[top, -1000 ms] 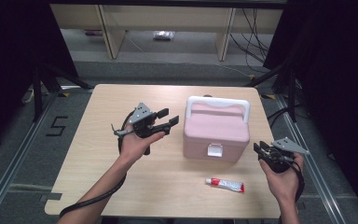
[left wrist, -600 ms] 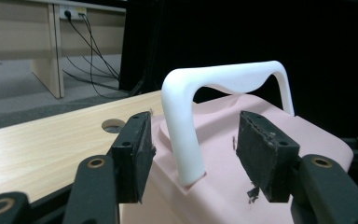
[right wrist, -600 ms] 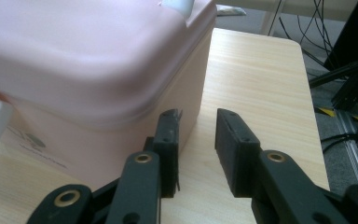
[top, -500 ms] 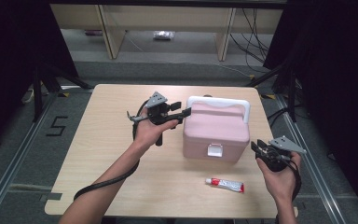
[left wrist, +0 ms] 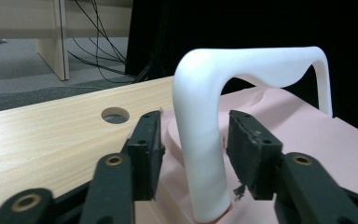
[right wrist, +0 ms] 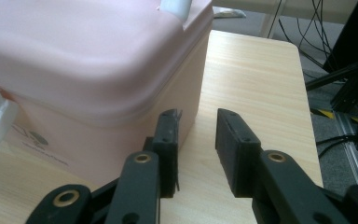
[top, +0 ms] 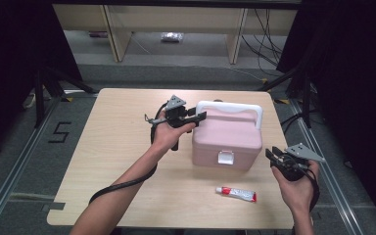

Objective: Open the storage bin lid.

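Observation:
A pink box [top: 225, 137] with a white carry handle [top: 230, 106] stands upright right of the table's middle. My left gripper [top: 198, 116] reaches in from the left at lid height. In the left gripper view its jaws have just been closing around the handle's left post [left wrist: 200, 154]. A thin gap still shows at each pad, so the left gripper [left wrist: 193, 149] is open. My right gripper [top: 272, 155] hovers open by the box's front right corner [right wrist: 186, 93], with nothing between its fingers [right wrist: 198, 140]. A white and red tube [top: 236, 194] lies in front of the box.
The box's white latch [top: 225, 157] faces the person. The wooden table [top: 117, 147] has a round hole [left wrist: 115, 115] near its far edge behind the box. Shelving [top: 176, 19] and floor cables [top: 264, 34] lie beyond the table, and dark stands flank it.
My left hand has travelled right from the table's left half to the box's handle, and its jaws have narrowed around the post. The right hand has stayed put.

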Tool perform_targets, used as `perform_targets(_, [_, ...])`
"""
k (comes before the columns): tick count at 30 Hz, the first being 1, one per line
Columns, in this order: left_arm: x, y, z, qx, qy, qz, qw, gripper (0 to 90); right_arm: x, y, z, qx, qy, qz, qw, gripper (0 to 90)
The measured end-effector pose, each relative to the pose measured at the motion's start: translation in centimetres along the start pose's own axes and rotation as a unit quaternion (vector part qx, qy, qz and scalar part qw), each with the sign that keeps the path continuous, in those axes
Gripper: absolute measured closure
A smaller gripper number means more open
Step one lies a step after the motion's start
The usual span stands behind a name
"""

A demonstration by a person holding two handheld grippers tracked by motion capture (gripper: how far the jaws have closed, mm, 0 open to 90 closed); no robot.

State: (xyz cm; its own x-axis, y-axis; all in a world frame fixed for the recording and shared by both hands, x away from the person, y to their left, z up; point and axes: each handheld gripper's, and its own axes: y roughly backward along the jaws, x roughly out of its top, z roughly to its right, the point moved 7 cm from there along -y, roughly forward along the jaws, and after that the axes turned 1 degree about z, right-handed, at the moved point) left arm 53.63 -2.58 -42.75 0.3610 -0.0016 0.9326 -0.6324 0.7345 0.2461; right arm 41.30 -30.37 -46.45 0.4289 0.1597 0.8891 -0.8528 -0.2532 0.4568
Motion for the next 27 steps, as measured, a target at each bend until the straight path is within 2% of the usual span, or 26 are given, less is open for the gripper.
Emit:
perform_targets(1, [-0.1, -0.1, 0.0, 0.002, 0.0, -0.001, 1.0, 61.4, -0.1, 0.0, 0.0, 0.0, 0.0, 0.0, 1.0, 70.6])
perform_targets(3, [-0.2, -0.2, 0.0, 0.001, 0.003, -0.004, 1.0, 64.5, -0.1, 0.1, 0.0, 0.0, 0.002, 0.001, 1.0, 70.6])
perform_targets(4, [-0.2, -0.2, 0.0, 0.001, 0.003, -0.004, 1.0, 65.8, -0.1, 0.1, -0.1, 0.001, -0.002, -0.001, 1.0, 70.6])
perform_targets(5, [-0.3, -0.2, 0.1, -0.004, 0.007, -0.004, 1.0, 67.9, -0.2, 0.2, -0.4, 0.003, -0.022, -0.008, 0.9997, 70.6])
perform_targets(6, [-0.3, -0.2, 0.1, -0.004, 0.007, -0.004, 1.0, 69.5, -0.2, 0.2, -0.3, 0.002, -0.016, -0.006, 0.9999, 70.6])
perform_targets(7, [-0.3, -0.2, 0.1, -0.004, 0.005, -0.005, 1.0, 69.5, -0.2, 0.2, -0.3, 0.002, -0.016, -0.006, 0.9999, 70.6])
perform_targets(8, [-0.3, -0.2, 0.2, -0.004, 0.005, -0.006, 1.0, 69.9, -0.1, 0.2, 0.0, 0.0, -0.001, 0.001, 1.0, 70.6])
perform_targets(10, [-0.2, -0.2, 0.2, -0.003, 0.009, -0.011, 0.9999, 70.1, -0.2, 0.2, -0.2, 0.005, -0.007, -0.001, 1.0, 70.6])
perform_targets(12, [-0.1, -0.2, 0.2, -0.002, 0.015, -0.009, 0.9998, 72.3, -0.2, 0.3, 0.0, -0.001, -0.001, 0.002, 1.0, 70.6])
perform_targets(13, [-0.1, -0.1, 0.3, -0.003, 0.021, -0.007, 0.9998, 72.9, -0.3, 0.4, -0.4, 0.002, -0.027, -0.005, 0.9996, 70.6])
perform_targets(14, [0.0, -0.1, 0.3, 0.0, 0.018, -0.01, 0.9998, 72.9, -0.3, 0.4, -0.4, 0.002, -0.027, -0.005, 0.9996, 70.6])
perform_targets(16, [0.0, -0.1, 0.3, 0.001, 0.023, -0.009, 0.9997, 73.1, -0.3, 0.3, -0.5, 0.006, -0.024, -0.001, 0.9997, 70.6])
perform_targets(18, [0.2, -0.1, 0.4, 0.004, 0.032, -0.01, 0.9994, 73.2, -0.2, 0.4, -0.2, 0.001, -0.003, 0.003, 1.0, 70.6])
perform_targets(20, [0.2, -0.1, 0.4, 0.005, 0.033, -0.011, 0.9994, 73.3, -0.2, 0.5, -0.1, 0.001, 0.0, 0.005, 1.0, 70.6])
perform_targets(23, [0.5, -0.1, 0.4, 0.005, 0.044, -0.012, 0.9989, 73.3, -0.2, 0.7, -0.6, 0.005, -0.028, 0.004, 0.9996, 70.7])
perform_targets(25, [0.6, -0.1, 0.4, 0.004, 0.047, -0.011, 0.9988, 73.3, -0.2, 0.9, -0.5, 0.002, -0.025, 0.003, 0.9997, 70.8])
perform_targets(26, [0.7, -0.1, 0.4, 0.004, 0.05, -0.011, 0.9987, 73.4, 0.1, 0.9, -0.3, 0.001, -0.006, 0.012, 0.9999, 71.2])
perform_targets(27, [0.9, -0.1, 0.4, 0.004, 0.055, -0.012, 0.9984, 73.4, 0.2, 1.0, -0.4, 0.006, -0.009, 0.012, 0.9999, 71.5])
